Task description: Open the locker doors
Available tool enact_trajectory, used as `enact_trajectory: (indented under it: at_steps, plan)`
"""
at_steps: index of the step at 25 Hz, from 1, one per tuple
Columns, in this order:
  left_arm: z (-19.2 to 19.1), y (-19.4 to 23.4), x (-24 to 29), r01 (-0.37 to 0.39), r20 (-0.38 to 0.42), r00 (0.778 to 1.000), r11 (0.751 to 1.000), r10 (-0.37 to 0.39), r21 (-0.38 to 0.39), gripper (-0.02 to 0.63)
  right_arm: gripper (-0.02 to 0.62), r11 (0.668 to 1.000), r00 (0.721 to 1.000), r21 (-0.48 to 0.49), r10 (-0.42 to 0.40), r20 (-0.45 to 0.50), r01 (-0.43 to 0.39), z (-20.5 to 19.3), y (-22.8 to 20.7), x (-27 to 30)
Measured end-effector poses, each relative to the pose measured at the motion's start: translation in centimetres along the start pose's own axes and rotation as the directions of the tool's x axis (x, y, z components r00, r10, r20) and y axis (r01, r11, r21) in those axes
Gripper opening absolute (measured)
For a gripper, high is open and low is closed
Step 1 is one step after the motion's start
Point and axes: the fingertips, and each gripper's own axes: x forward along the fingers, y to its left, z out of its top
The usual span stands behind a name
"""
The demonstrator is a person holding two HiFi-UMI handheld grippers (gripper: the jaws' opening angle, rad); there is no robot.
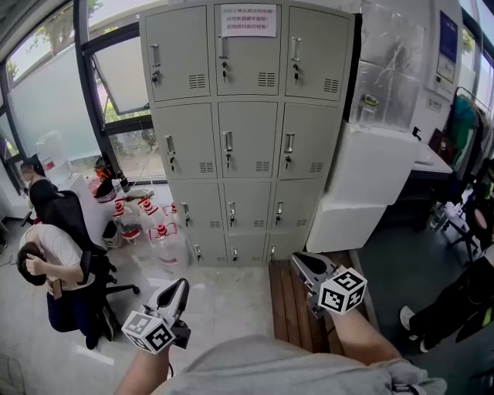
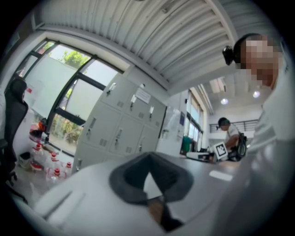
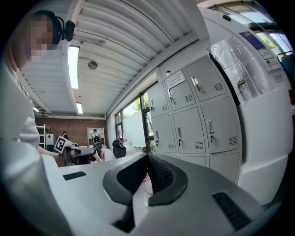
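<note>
Grey locker (image 1: 247, 131), doors shut, wooden bench (image 1: 282, 299) in front, bottles (image 1: 158, 227) beside

A grey locker cabinet (image 1: 247, 131) is seen with every door shut, and a paper notice (image 1: 248, 21) is stuck on its top middle door. The left gripper (image 1: 182, 284) and the right gripper (image 1: 296, 261) are held low, well apart from it, jaws together. A person (image 1: 54, 258) is seated at the left, and red-capped bottles (image 1: 158, 231) are stood on the floor (image 1: 224, 297) beside the cabinet.

The floor (image 1: 231, 301) carries lockers (image 1: 247, 131), bottles (image 1: 158, 231), white boxes (image 1: 347, 220) and what may be a slatted bench (image 1: 289, 305).
</note>
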Motion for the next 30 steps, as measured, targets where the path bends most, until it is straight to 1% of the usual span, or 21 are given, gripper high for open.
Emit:
enact_trajectory:
  at_steps: [3,6,8,10,14,16,19,23,26,28,30]
  plan:
    - [-0.7,0.7,0.3,-0.006,-0.014,1.0,1.0,0.006,-0.006,0.005,0.006,1.0,1.0,0.007,0.029,-0.003,-0.029,-0.6,0.0,1.6]
    - [-1.1,3.4,0.3,-0.03,-0.02,0.999,0.999,0.03,-0.013,0.005,0.006,0.998,0.998,0.002,0.061,-0.007,-0.061,-1.1,0.4,4.4]
    - [-1.2,5.9,0.9,-0.039,-0.016,0.999,0.999,0.038,-0.026,0.005,0.006,0.997,0.997,-0.008,0.074,-0.008,-0.074,-1.2,0.3,6.7]
    - [-1.4,8.9,2.1,-0.029,-0.017,0.999,0.999,0.028,-0.038,0.005,0.006,0.997,0.998,-0.013,0.07,-0.004,-0.07,-1.3,-0.2,9.6]
    - [-0.9,16.5,6.1,0.031,-0.004,0.999,0.999,-0.031,-0.04,0.005,0.007,0.999,0.999,-0.034,0.038,0.015,-0.037,-0.7,-1.8,17.1]
    - [0.1,21.0,8.6,0.077,0.001,0.997,0.996,-0.077,-0.035,0.005,0.008,0.999,0.999,-0.046,0.016,0.03,-0.014,-0.1,-2.5,21.8]
    - [3.0,27.8,12.4,0.137,-0.014,0.99,0.99,-0.137,-0.032,0.005,0.008,0.999,0.999,-0.025,-0.02,0.048,0.021,1.2,-3.3,28.9]
    - [7.8,34.8,16.8,0.202,-0.046,0.979,0.979,-0.2,0.036,0.005,0.008,0.998,0.995,-0.029,-0.059,0.079,0.062,4.4,-4.4,36.8]
    - [10.5,38.4,20.0,0.226,-0.033,0.974,0.973,-0.225,0.049,0.005,0.008,0.995,0.992,-0.028,-0.089,0.085,0.091,5.9,-6.2,40.8]
    - [11.8,39.8,22.1,0.232,-0.014,0.973,0.972,-0.232,0.038,0.005,0.008,0.994,0.992,-0.024,-0.102,0.079,0.104,6.5,-7.6,42.8]
    - [12.8,40.4,24.1,0.233,0.008,0.972,0.972,-0.234,0.03,0.005,0.008,0.995,0.992,-0.03,-0.097,0.074,0.1,7.1,-9.0,44.3]
